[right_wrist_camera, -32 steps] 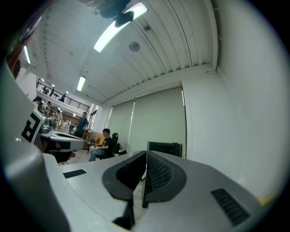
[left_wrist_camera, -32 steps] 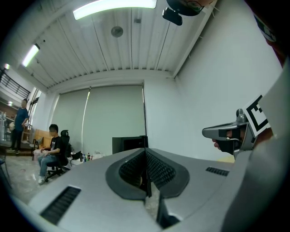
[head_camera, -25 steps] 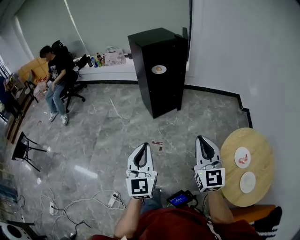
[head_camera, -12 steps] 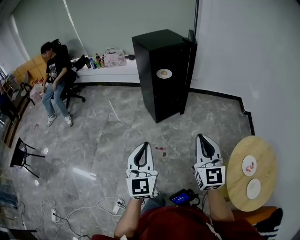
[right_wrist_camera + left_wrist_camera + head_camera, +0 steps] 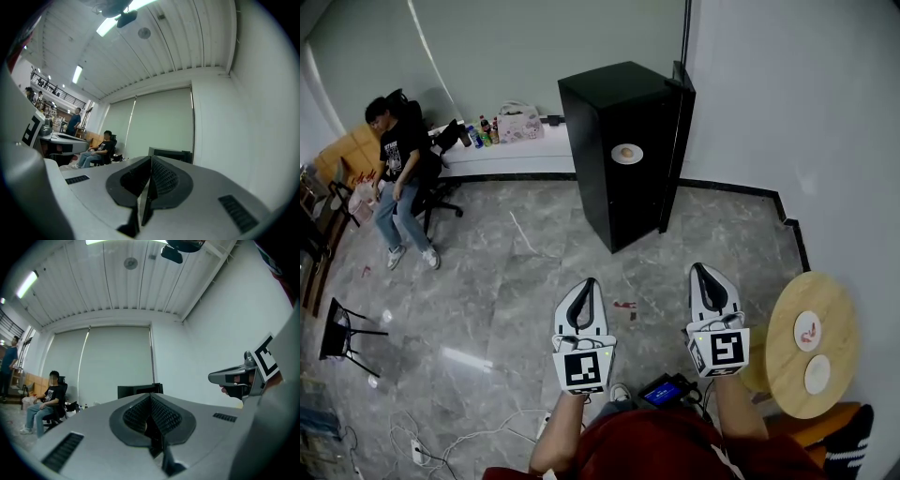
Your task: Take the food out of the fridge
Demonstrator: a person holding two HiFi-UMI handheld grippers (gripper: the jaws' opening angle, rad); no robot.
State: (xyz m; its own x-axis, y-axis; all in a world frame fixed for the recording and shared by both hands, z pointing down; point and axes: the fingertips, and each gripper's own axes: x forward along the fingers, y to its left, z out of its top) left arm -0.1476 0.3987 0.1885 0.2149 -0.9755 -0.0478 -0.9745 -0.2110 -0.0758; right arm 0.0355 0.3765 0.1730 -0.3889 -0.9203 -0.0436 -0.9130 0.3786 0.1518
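A tall black fridge (image 5: 617, 127) stands against the far wall, a few steps ahead of me. A white plate with a brownish piece of food (image 5: 626, 154) shows against its dark front, and the door (image 5: 678, 141) stands at its right side. My left gripper (image 5: 588, 284) and right gripper (image 5: 703, 270) are held side by side over the floor, well short of the fridge, both shut and empty. The left gripper view has its shut jaws (image 5: 151, 397) aimed at the fridge top (image 5: 139, 391). The right gripper (image 5: 151, 159) points at the fridge (image 5: 171, 153) too.
A round wooden table (image 5: 789, 352) with two small plates (image 5: 807, 330) stands at my right. A person sits on a chair (image 5: 394, 169) at the far left beside a low white bench (image 5: 502, 155) with bottles. A black folding stool (image 5: 342, 328) and cables (image 5: 469, 441) lie on the floor at the left.
The view has shifted forward and rightwards, so the fridge sits nearer the middle. Both grippers have risen a little in the picture and stay shut.
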